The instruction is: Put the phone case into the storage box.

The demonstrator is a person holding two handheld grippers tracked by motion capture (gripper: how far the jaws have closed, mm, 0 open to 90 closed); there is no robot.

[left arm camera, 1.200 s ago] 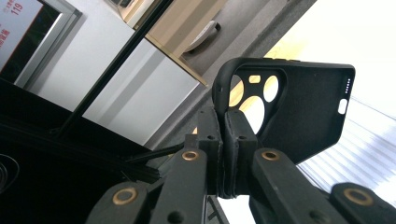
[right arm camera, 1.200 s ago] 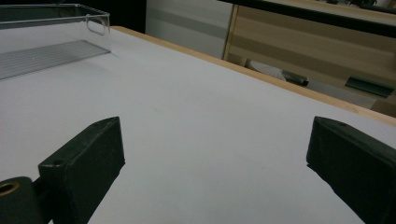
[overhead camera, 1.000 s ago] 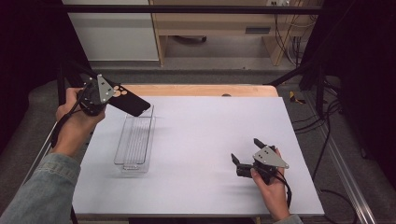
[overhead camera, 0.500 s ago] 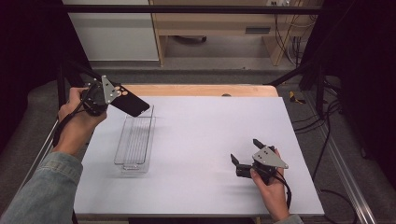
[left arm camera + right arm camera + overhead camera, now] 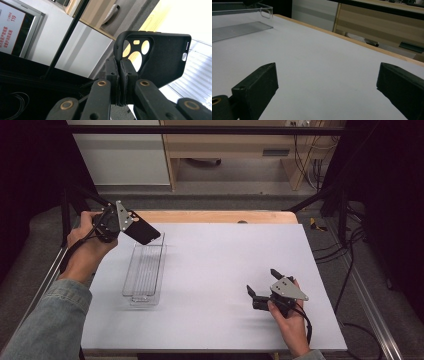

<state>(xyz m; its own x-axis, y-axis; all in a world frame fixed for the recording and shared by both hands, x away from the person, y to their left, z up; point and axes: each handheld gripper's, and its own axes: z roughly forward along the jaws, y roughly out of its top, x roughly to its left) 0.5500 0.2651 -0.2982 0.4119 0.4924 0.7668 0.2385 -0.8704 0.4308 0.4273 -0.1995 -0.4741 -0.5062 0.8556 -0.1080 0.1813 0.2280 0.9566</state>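
- Left tongs (image 5: 131,223) are clamped on one edge of a black phone case (image 5: 160,56), held in the air over the far end of the clear tray (image 5: 145,272); its long axis slants down toward the tray.
- Since the earlier frame, the case has barely shifted.
- Right tongs (image 5: 261,286) rest wide open and empty on the surface (image 5: 220,265), well apart.

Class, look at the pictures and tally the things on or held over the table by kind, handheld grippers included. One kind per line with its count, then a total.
Black phone case: 1, held by the left gripper
Clear plastic tray: 1
Handheld grippers: 2, the left one and the right gripper
Total: 4
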